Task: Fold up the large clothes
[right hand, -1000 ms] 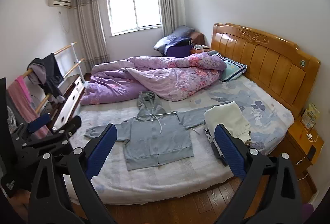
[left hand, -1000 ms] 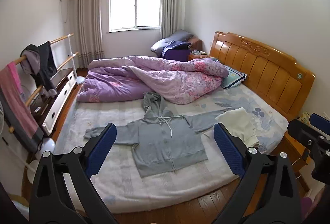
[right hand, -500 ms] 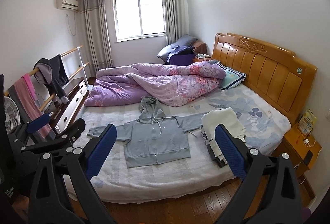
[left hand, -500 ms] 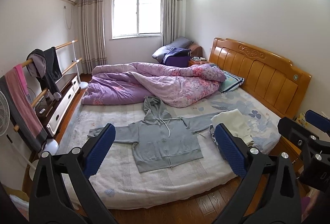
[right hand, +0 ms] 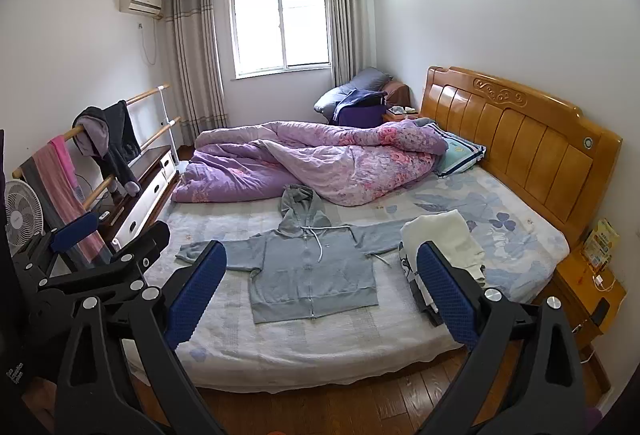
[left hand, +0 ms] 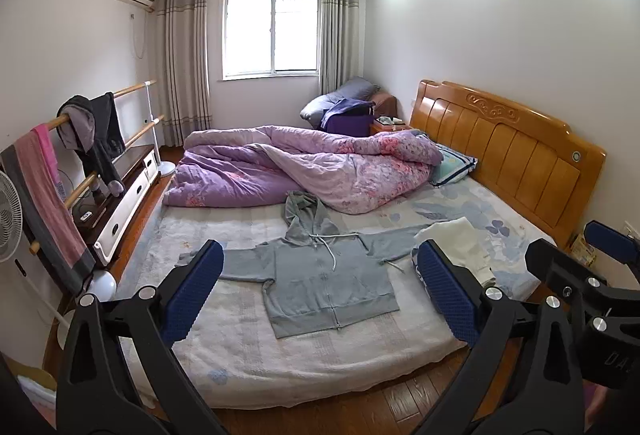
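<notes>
The grey hoodie (left hand: 326, 277) lies flat and face up on the bed (left hand: 248, 351), zipper running toward the foot edge, hood toward the purple quilt (left hand: 320, 171), and both sleeves stretched out sideways — so its long line runs across the bed, left to right, square to the way both tools point. Both grippers hang well short of it, over the wooden floor off the foot of the bed, with nothing between their fingers: the left gripper (left hand: 320, 295) has its jaws spread wide, and the right gripper (right hand: 322, 295) likewise. The hoodie sits ahead of and below each. From the right camera the garment (right hand: 314, 275) looks about centred, with its right sleeve ending beside a stack of folded clothes (right hand: 442, 247); the left sleeve lies free on bare sheet. Neither hand seems clearly nearer — each would likely take the sleeve on its own side.
</notes>
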Available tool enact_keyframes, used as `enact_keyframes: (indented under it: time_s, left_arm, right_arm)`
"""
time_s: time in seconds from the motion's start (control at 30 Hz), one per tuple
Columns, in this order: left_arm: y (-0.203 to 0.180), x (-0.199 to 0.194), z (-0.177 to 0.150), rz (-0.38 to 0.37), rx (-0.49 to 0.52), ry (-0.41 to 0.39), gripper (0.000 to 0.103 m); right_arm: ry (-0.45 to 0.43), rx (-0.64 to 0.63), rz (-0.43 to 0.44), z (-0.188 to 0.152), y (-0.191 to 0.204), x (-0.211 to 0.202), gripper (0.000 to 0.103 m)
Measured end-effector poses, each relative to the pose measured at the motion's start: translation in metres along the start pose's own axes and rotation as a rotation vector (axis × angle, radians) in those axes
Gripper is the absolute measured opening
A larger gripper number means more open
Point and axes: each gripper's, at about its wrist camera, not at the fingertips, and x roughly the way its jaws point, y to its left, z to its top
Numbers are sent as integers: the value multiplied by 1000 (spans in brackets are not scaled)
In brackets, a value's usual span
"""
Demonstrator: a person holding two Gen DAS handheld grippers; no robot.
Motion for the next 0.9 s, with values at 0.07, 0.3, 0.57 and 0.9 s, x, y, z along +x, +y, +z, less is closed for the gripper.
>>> enact_keyframes:
  time_s: [0.07,0.3,0.57,0.9]
  left_arm:
    - [2,1,2,2,-2,-2,98]
    - [4,1,2,7,-6,0,98]
    - [4,0,0,18,-8,-3,98]
    - [3,0,-2,21,-6,-3,98]
  right_arm:
    - [-5,-1,1,0,0,0,93]
    - [-7,-3,5,1,1,1,93]
    - [-5,-5,6,2,-1,1,93]
    - [-5,-10,1,1,0,2,93]
